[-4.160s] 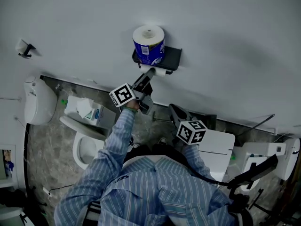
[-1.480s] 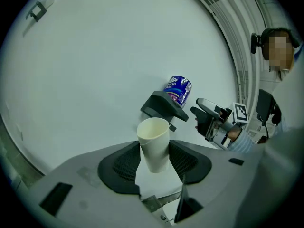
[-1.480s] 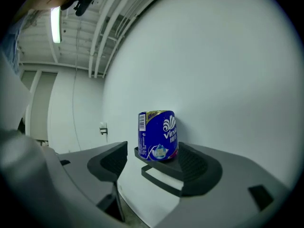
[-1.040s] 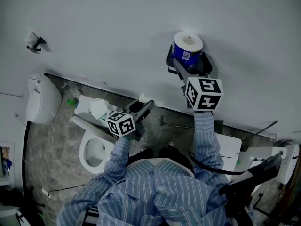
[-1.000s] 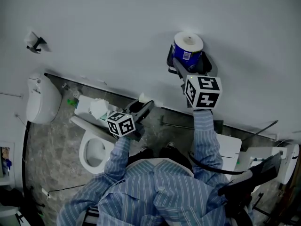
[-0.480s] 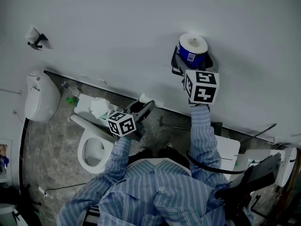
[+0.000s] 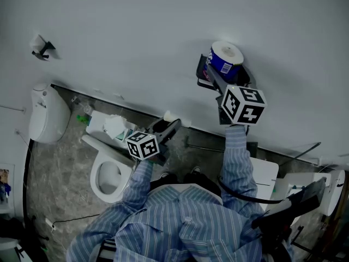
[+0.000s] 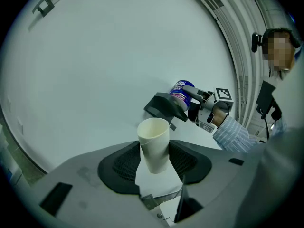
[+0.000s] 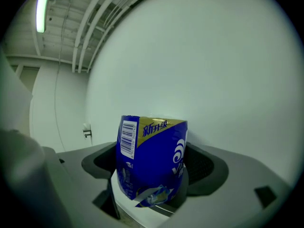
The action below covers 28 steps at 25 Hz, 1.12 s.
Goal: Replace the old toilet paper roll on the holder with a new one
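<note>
The old bare cardboard tube (image 8: 154, 141) stands upright between my left gripper's (image 8: 154, 164) pads, which are shut on it. In the head view that gripper (image 7: 170, 123) is held low, above the toilet, with the tube's end (image 7: 169, 116) showing. The new roll in its blue wrapper (image 9: 152, 160) sits slightly tilted between my right gripper's (image 9: 152, 177) pads, which are shut on it. The head view shows the roll (image 7: 225, 59) on top of the black wall holder (image 7: 203, 75), with the right gripper (image 7: 219, 74) reaching up to it. From the left gripper view, the roll (image 8: 182, 88) and holder (image 8: 165, 106) lie ahead.
A toilet (image 7: 106, 173) stands below the left gripper, with a tissue pack (image 7: 113, 127) on its tank. A white fixture (image 7: 48, 116) and a small wall hook (image 7: 41, 47) are at the left. A white cabinet (image 7: 264, 171) stands at the lower right.
Since four seconds ago the left gripper has come down from the holder with the tube, and the right gripper has risen to the blue roll. In the last second the right gripper rolled slightly.
</note>
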### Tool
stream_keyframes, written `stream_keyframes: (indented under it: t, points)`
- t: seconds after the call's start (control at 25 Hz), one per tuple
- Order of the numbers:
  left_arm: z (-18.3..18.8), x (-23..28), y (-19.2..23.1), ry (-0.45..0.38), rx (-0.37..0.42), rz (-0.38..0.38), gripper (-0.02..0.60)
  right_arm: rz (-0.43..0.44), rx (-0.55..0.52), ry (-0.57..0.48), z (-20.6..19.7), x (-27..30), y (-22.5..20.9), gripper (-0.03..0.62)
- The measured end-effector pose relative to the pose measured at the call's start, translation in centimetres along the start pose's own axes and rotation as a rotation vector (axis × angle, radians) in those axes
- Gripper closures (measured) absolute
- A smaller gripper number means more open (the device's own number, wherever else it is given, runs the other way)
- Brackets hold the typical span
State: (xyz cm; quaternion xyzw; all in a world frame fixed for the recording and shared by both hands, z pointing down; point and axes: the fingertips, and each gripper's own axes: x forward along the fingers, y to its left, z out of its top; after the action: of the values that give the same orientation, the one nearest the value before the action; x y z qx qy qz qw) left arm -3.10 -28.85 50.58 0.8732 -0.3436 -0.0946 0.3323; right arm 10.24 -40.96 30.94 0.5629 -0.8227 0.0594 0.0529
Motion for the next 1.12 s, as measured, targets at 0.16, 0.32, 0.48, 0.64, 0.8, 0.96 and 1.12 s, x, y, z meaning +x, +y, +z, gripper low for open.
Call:
stream_keyframes:
  t: [0.16, 0.32, 0.48, 0.64, 0.8, 0.96, 1.12]
  points:
    - [-0.2, 0.4, 0.0, 0.014, 0.0, -0.008, 0.391, -0.004, 0.07, -0.086, 1.3, -2.8, -1.1, 0.168]
    - [-0.9, 1.0, -0.7, 0.035, -0.003, -0.028, 0.391, 0.017, 0.236, -0.17, 2.1, -6.9, -3.3, 0.169]
    - [-1.8, 2.1, -1.9, 0.062, 0.001, -0.055, 0.391, -0.006, 0.427, -0.238, 1.1, -11.0, -7.2, 0.169]
    - [-2.7, 3.0, -2.7, 0.088, 0.005, -0.075, 0.391, -0.07, 0.55, -0.251, -1.7, -13.6, -10.6, 0.169]
    - [-3.2, 3.4, -2.6, 0.108, 0.004, -0.083, 0.391, -0.105, 0.697, -0.247, -6.1, -14.0, -12.7, 0.169]
    - [-3.6, 3.4, -2.7, 0.118, 0.009, -0.073, 0.391, -0.115, 0.841, -0.228, -10.5, -13.3, -13.8, 0.169]
    - [-3.8, 2.9, -2.9, 0.117, 0.015, -0.051, 0.391, -0.084, 0.995, -0.23, -13.1, -11.8, -14.2, 0.169]
